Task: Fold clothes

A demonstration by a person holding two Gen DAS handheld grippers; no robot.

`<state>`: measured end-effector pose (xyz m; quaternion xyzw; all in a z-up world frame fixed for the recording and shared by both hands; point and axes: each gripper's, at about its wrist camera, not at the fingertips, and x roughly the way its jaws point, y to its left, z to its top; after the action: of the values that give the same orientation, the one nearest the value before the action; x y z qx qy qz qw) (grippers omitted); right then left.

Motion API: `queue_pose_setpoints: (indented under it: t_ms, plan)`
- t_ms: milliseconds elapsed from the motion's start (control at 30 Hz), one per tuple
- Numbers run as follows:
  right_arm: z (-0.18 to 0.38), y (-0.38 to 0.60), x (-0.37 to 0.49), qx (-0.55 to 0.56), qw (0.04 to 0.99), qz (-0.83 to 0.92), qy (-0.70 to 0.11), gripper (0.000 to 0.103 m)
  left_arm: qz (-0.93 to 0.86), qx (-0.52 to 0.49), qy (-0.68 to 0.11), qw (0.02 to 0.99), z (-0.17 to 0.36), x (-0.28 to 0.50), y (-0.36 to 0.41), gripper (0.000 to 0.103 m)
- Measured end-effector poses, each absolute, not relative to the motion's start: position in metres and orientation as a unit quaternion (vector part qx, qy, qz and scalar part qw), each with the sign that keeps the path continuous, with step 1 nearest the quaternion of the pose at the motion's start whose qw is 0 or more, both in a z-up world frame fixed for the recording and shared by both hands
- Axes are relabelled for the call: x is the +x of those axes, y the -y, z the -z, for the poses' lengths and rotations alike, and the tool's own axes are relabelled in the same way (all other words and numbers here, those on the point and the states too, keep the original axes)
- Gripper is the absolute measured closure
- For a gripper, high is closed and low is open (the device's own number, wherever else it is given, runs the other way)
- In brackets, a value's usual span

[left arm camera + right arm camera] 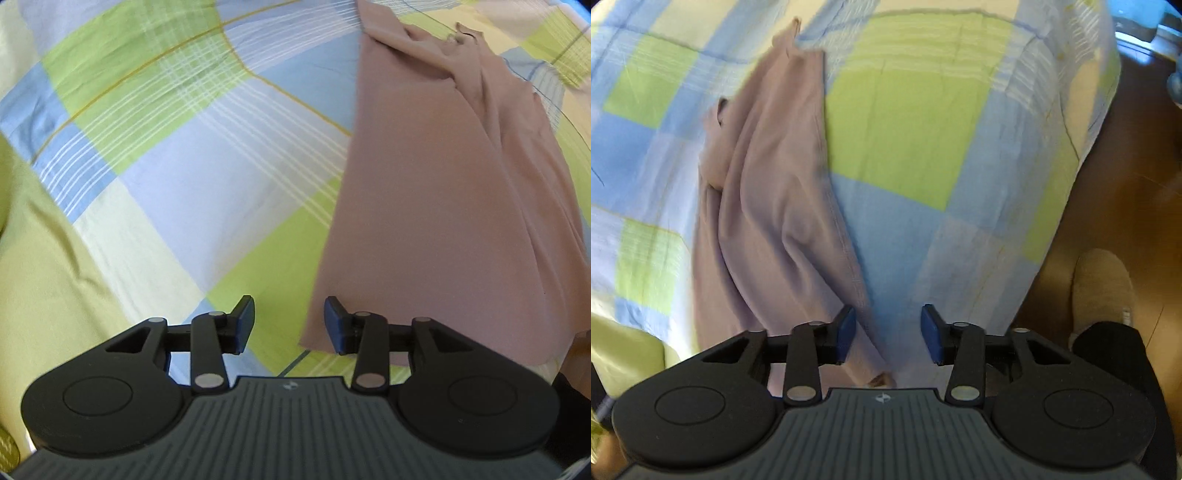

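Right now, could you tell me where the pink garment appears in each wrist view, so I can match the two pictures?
Left wrist view: the pink garment fills the right side, running from the top edge down to the open left gripper.
Right wrist view: it lies left of centre, its near corner between the open right gripper's fingers.
Shared landmark: the blue, green and cream checked bedsheet beneath it.
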<state>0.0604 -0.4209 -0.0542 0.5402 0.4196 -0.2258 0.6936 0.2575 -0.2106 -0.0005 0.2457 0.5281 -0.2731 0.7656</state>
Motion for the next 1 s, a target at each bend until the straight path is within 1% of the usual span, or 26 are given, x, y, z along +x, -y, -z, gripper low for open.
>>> queue_pose_setpoints:
  t_ms: [167,267,333,400,433,467,500,600,633,700,733,933,1000]
  plan:
    - [0.05,0.402,0.085,0.509,0.717,0.171,-0.444,0.068,0.312,0.258,-0.53,0.745,0.012,0.265,0.217,0.067]
    - [0.053,0.405,0.079,0.529,0.706,0.179,-0.435,0.069,0.32,0.253,-0.537,0.739,0.014,0.264,0.216,0.066]
    - [0.056,0.406,0.075,0.535,0.702,0.178,-0.435,0.076,0.328,0.253,-0.542,0.731,0.021,0.268,0.215,0.065]
    - [0.061,0.405,0.078,0.544,0.696,0.181,-0.432,0.08,0.335,0.253,-0.544,0.727,0.026,0.274,0.215,0.065]
    - [0.063,0.406,0.077,0.549,0.693,0.183,-0.431,0.086,0.339,0.252,-0.547,0.723,0.027,0.277,0.214,0.065]
    - [0.069,0.405,0.077,0.551,0.689,0.185,-0.433,0.09,0.343,0.254,-0.548,0.72,0.028,0.278,0.214,0.066]
    - [0.071,0.408,0.078,0.55,0.686,0.186,-0.438,0.098,0.347,0.258,-0.548,0.716,0.028,0.279,0.214,0.066]
    - [0.073,0.412,0.085,0.535,0.689,0.182,-0.453,0.1,0.348,0.266,-0.552,0.709,0.03,0.282,0.216,0.066]
    - [0.073,0.413,0.089,0.526,0.692,0.179,-0.46,0.101,0.347,0.263,-0.554,0.709,0.03,0.284,0.216,0.072]
    - [0.07,0.414,0.099,0.509,0.699,0.175,-0.471,0.102,0.347,0.255,-0.556,0.711,0.028,0.286,0.216,0.099]
    - [0.067,0.415,0.1,0.5,0.702,0.175,-0.475,0.102,0.346,0.251,-0.557,0.712,0.027,0.287,0.215,0.102]
    - [0.034,0.444,0.056,0.442,0.707,0.258,-0.489,0.103,0.331,0.279,-0.537,0.724,0.02,0.295,0.203,0.102]
    - [0.032,0.445,0.054,0.433,0.706,0.253,-0.5,0.103,0.333,0.282,-0.542,0.718,0.019,0.296,0.2,0.102]
